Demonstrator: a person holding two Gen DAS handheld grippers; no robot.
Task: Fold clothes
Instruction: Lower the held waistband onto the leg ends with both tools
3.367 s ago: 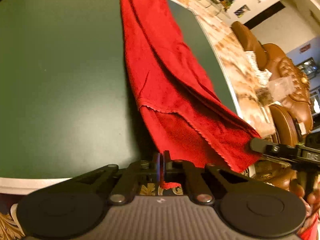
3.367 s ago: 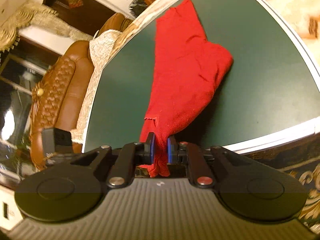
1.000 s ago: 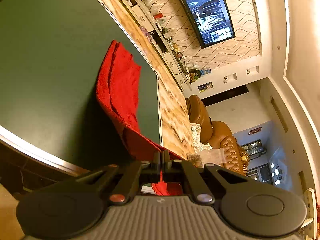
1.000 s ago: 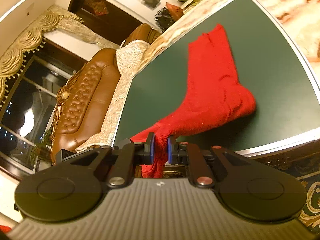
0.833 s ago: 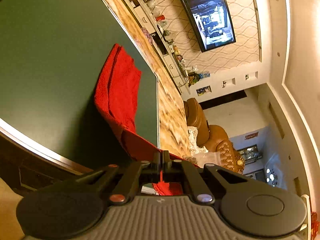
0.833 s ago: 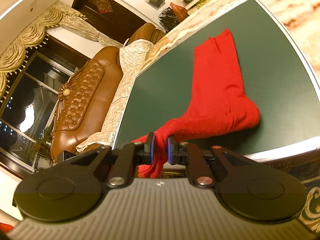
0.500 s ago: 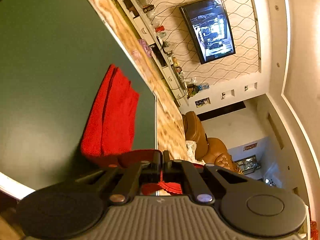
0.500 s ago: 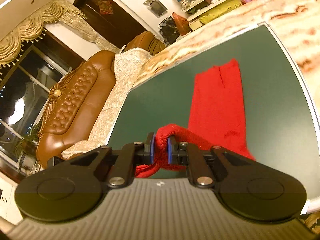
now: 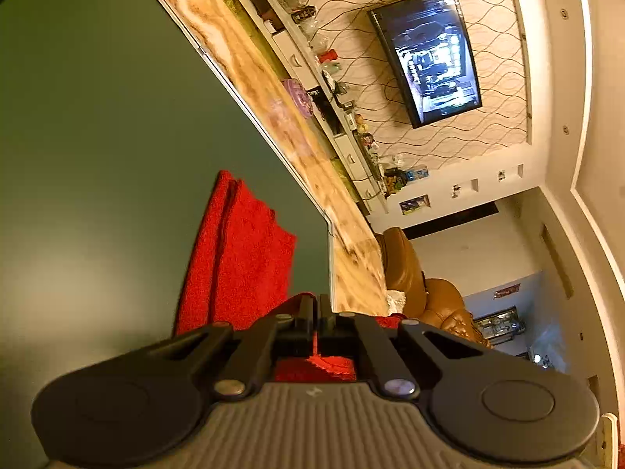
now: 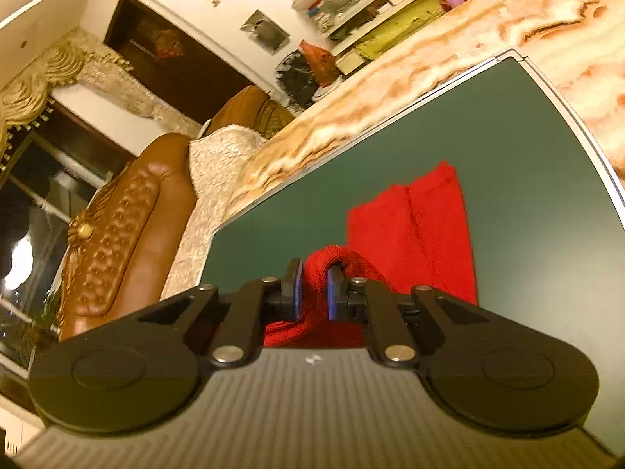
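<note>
While the red garment lies on the dark green table, both grippers hold an end of it lifted over the part that lies flat. From the left wrist camera, the left gripper has its fingers pressed fully together on a thin edge of the cloth, which shows red between and below them. From the right wrist camera, the right gripper has its blue-padded fingers set narrowly apart, clamped on a thicker bunched roll of the same fabric that arches over the pads. The flat part of the garment stretches toward the table's far edge, near the corner closest to the brown leather sofa. Beyond the table, a television hangs on a wave-patterned wall.
</note>
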